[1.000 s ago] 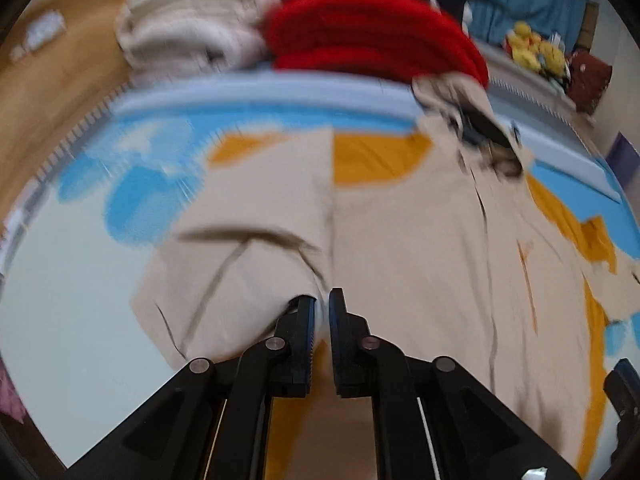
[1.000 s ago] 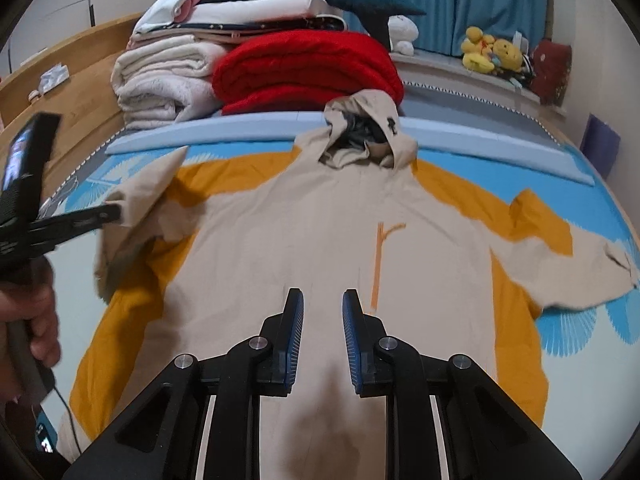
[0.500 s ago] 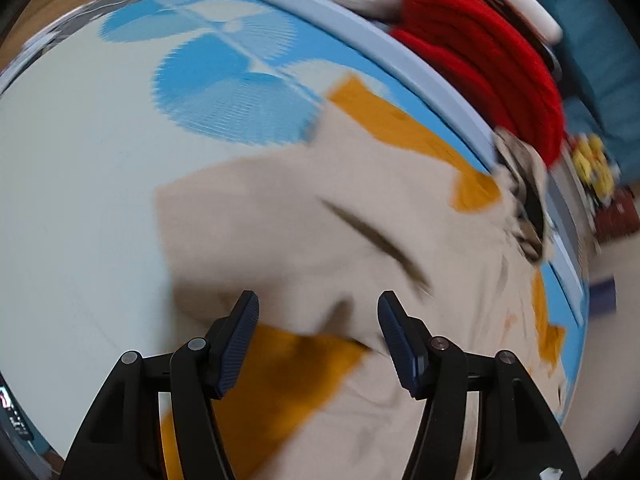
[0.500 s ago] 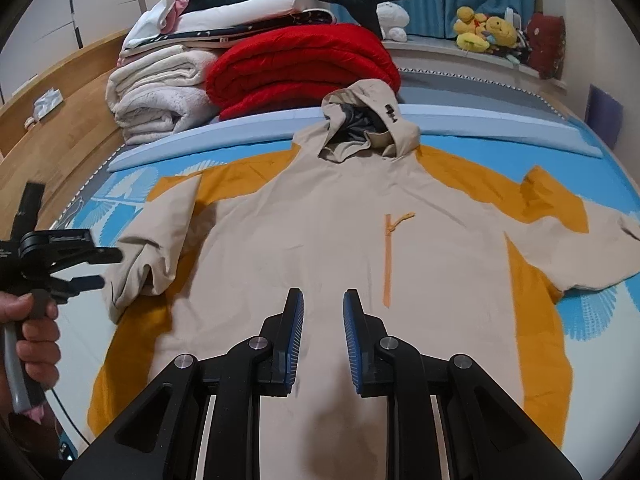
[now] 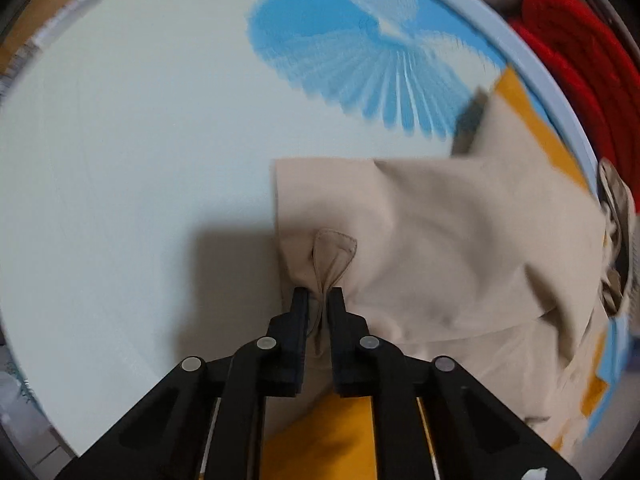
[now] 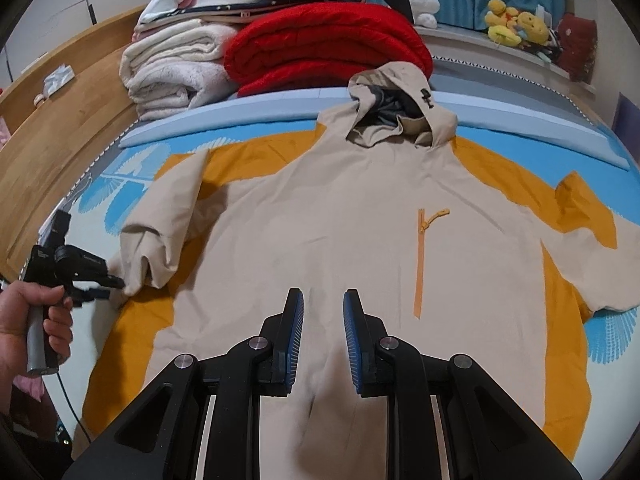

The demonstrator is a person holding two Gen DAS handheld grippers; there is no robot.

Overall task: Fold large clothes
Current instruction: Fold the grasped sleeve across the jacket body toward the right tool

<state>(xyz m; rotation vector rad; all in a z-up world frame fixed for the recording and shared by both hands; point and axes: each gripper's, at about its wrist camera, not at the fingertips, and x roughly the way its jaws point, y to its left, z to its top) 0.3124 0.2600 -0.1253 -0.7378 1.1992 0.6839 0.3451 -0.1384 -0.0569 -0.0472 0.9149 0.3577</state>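
At the lower centre of the left wrist view, the left gripper (image 5: pixel 319 294) is closing, its jaws pinching a fold of the beige sleeve cuff (image 5: pixel 334 252). The right gripper (image 6: pixel 322 312) hangs parted and empty above the hooded jacket (image 6: pixel 340 232), spread face-up on the blue-patterned mattress (image 6: pixel 608 328). Folding seems barely begun: only that sleeve is doubled inward, the far-right sleeve and body unfolded.

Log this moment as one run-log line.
step: sleeve fold | left gripper: closing on sleeve cuff | right gripper: empty above hoodie

Home bedroom: bed (image 6: pixel 248 112), stacked blankets (image 6: pixel 328 44), stuffed toys (image 6: pixel 516 24).
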